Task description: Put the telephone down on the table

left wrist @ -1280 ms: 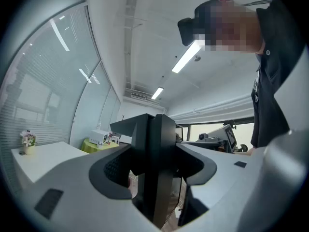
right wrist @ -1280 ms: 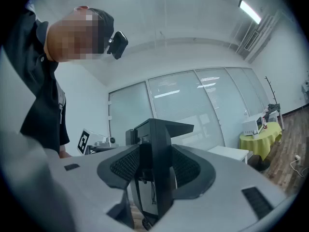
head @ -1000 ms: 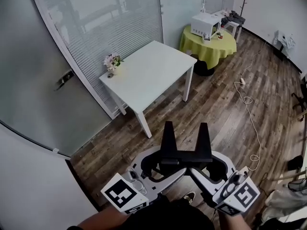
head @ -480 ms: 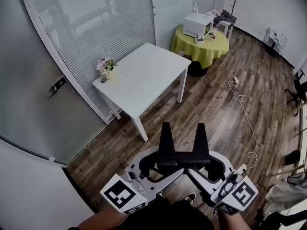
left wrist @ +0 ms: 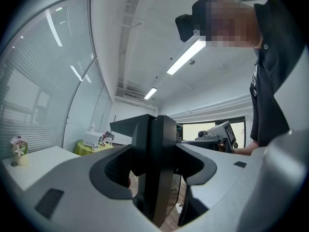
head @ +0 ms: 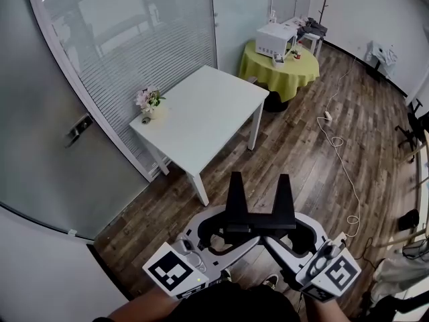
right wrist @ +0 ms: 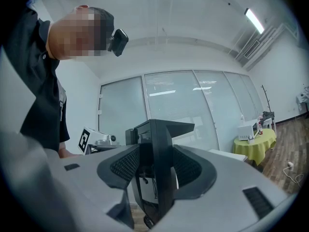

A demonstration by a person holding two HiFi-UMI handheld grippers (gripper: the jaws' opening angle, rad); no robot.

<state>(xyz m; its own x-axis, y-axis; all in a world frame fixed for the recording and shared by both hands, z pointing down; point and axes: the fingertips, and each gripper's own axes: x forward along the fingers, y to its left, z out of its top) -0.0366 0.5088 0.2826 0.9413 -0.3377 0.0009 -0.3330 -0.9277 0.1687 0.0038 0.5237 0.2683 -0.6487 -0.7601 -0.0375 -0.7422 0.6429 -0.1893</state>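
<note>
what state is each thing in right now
left hand-held gripper: shut on telephone
right hand-held gripper: shut on telephone
telephone: held up by both, not yet on the table
white table: upright, flower pot on its corner
flower pot: upright

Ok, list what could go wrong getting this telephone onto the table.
1. The telephone is pinched between the left gripper and right gripper, over bare floor; if either eases, it may drop.
2. Flowers stand at the table's left corner; setting down there could knock them.
3. A cable lies on the floor to the right; straying there risks a trip.
</note>
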